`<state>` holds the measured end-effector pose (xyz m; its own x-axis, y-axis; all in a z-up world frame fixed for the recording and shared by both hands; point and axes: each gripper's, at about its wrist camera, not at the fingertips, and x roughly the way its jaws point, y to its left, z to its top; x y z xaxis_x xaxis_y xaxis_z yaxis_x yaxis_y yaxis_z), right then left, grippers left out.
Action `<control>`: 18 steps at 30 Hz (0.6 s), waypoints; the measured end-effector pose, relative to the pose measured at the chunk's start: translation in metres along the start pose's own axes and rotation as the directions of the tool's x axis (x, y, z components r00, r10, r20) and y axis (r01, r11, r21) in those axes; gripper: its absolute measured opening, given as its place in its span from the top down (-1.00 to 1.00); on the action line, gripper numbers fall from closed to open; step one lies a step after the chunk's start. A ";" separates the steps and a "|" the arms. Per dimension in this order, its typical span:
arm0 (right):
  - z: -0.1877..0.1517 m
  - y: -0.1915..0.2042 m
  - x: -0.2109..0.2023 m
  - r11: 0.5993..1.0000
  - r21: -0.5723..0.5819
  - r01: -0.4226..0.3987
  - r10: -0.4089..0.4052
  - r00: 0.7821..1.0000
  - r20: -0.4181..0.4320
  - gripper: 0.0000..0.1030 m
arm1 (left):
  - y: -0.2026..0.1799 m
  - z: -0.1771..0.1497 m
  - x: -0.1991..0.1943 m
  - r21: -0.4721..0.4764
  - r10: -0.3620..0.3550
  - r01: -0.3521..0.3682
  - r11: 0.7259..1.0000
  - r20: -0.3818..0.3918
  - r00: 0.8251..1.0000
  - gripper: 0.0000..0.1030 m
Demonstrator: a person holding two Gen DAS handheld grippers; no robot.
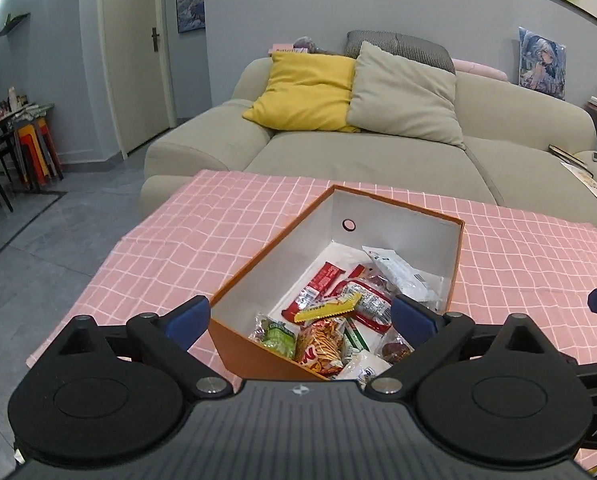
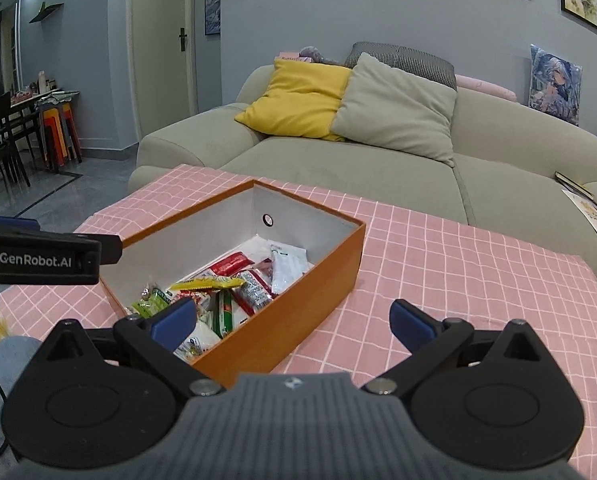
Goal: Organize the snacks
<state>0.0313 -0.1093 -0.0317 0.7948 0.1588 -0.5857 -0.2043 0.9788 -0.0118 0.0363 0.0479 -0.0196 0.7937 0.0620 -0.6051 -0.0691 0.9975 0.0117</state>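
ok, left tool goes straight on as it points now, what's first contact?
Probably the snack packets in the orange box: the open left tool straddles its near corner, aimed inside. Depth unclear; the near rim might catch first.

We see the box (image 2: 298,280) sitting on the worktop (image 2: 458,264), snack packets (image 2: 234,288) piled in its near end. Sofa (image 2: 338,168) behind the worktop, two cushions (image 2: 394,120) on it. Left tool (image 1: 298,320) over the box's near corner; right tool (image 2: 294,320) just right of the box.
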 end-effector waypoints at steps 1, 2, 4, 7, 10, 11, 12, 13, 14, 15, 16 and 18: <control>0.000 0.000 0.001 1.000 0.002 -0.001 0.001 1.000 -0.003 -0.93 | 0.000 0.000 0.001 -0.003 -0.002 0.002 1.000 -0.003 1.000 -1.00; 0.000 -0.001 0.001 1.000 0.004 -0.002 0.002 1.000 -0.005 -0.93 | 0.000 0.001 0.000 -0.004 -0.002 0.002 1.000 -0.004 1.000 -1.00; 0.000 0.000 0.001 1.000 0.003 -0.001 0.001 1.000 -0.007 -0.93 | 0.001 0.002 0.000 -0.004 -0.003 0.003 1.000 -0.008 1.000 -1.00; -0.001 0.002 0.001 1.000 -0.007 -0.002 0.002 1.000 0.000 -0.93 | 0.001 0.001 -0.001 -0.007 -0.003 0.002 1.000 -0.007 1.000 -1.00; -0.001 0.004 -0.001 1.000 -0.010 -0.009 0.009 1.000 0.007 -0.93 | 0.001 0.002 0.000 -0.005 -0.004 0.004 1.000 -0.010 1.000 -1.00; 0.000 0.005 -0.002 1.000 -0.012 -0.009 0.009 1.000 0.008 -0.93 | 0.001 0.002 0.000 -0.004 -0.003 0.003 1.000 -0.009 1.000 -1.00; 0.000 0.005 -0.002 1.000 -0.013 -0.009 0.009 1.000 0.010 -0.93 | 0.001 0.002 -0.001 -0.001 -0.001 0.001 1.000 -0.007 1.000 -1.00; -0.001 0.005 -0.002 1.000 -0.014 -0.008 0.009 1.000 0.012 -0.93 | 0.000 0.002 0.000 0.003 0.002 -0.002 1.000 -0.006 1.000 -1.00; -0.001 0.005 -0.002 1.000 -0.012 -0.009 0.009 1.000 0.013 -0.93 | 0.000 0.002 -0.001 0.004 0.003 -0.003 1.000 -0.005 1.000 -1.00; -0.001 0.004 -0.003 1.000 -0.010 -0.011 0.011 1.000 0.014 -0.93 | 0.000 0.003 -0.001 0.005 0.004 -0.004 1.000 -0.005 1.000 -1.00; 0.000 0.004 -0.003 1.000 -0.008 -0.012 0.012 1.000 0.016 -0.93 | -0.001 0.003 0.000 0.007 0.006 -0.006 1.000 -0.005 1.000 -1.00; -0.001 0.004 -0.003 1.000 -0.006 -0.011 0.011 1.000 0.018 -0.93 | -0.001 0.004 0.000 0.008 0.011 -0.010 1.000 -0.004 1.000 -1.00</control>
<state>0.0275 -0.1060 -0.0302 0.8026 0.1720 -0.5711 -0.2167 0.9762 -0.0104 0.0384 0.0467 -0.0167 0.7903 0.0724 -0.6084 -0.0723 0.9971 0.0247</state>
